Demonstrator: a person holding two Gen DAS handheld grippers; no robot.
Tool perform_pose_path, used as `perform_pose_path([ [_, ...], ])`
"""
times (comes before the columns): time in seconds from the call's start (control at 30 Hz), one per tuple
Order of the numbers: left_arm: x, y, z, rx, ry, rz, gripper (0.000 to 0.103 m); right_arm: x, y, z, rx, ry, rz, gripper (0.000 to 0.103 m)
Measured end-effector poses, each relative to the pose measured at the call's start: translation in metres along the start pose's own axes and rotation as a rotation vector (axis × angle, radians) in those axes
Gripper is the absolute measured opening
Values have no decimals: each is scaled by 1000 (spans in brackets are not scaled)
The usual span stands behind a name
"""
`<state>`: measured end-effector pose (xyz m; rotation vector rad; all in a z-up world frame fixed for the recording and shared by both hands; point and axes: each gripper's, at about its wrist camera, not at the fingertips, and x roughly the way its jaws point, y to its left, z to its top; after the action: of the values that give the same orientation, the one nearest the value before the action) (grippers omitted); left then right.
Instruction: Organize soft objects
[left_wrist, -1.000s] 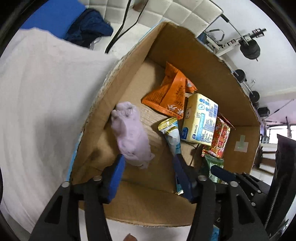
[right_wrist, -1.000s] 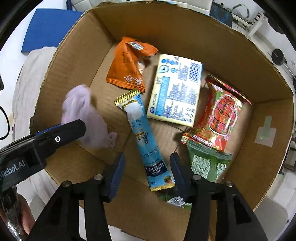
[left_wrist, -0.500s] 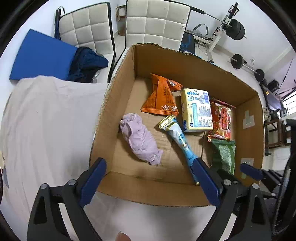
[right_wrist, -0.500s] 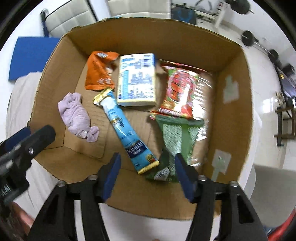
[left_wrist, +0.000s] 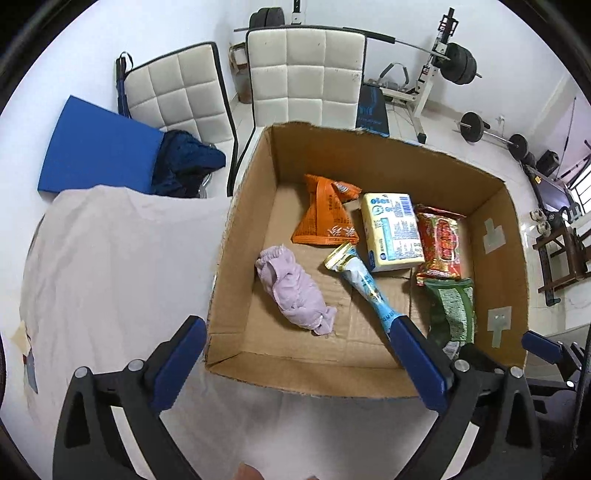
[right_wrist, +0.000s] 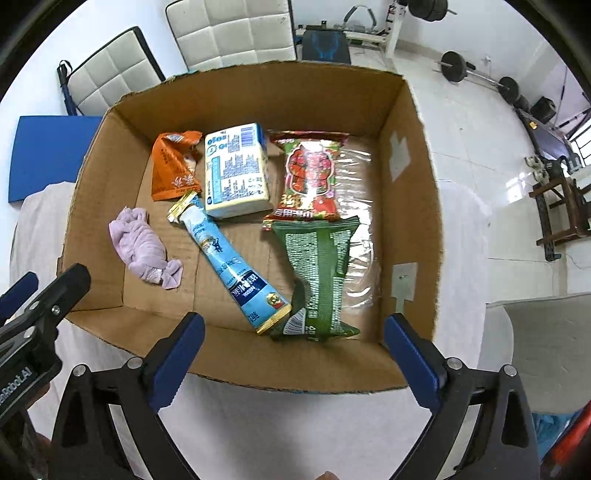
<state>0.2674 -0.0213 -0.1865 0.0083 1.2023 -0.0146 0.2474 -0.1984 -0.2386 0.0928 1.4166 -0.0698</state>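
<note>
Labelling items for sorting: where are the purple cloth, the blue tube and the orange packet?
purple cloth (left_wrist: 291, 291), left wrist view, middle of the bundle
blue tube (right_wrist: 225, 258), right wrist view, mid-body
orange packet (right_wrist: 173, 168), right wrist view, centre

A room in a home is doubling as a gym. A barbell rack (left_wrist: 448, 62) and loose dumbbells (left_wrist: 491, 133) are standing on the tiled floor, and two padded white chairs (left_wrist: 306, 77) are sitting behind a cloth-covered table (left_wrist: 103, 266).

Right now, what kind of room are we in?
Probably a home room doubling as a gym: a barbell rack and loose dumbbells on a white tiled floor, two padded white chairs, and a cardboard box of snacks on a cloth-covered table.
</note>
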Motion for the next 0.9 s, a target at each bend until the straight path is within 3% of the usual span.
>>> perform_pose_path([
  [0.17,-32,-4,-6,13,-36,-27,102,-24,-5,-9,26,-43,-8,100],
  [0.4,-108,-10,-31,37,-125,-23,102,-95,-12,-41,36,-168,-23,100],
  [0.6,-181,-6,-59,39,-191,-36,102,-165,-21,-83,47,-258,-6,100],
  [0.9,-246,3,-89,11,-200,-79,102,-264,-22,-150,14,-361,41,100],
])
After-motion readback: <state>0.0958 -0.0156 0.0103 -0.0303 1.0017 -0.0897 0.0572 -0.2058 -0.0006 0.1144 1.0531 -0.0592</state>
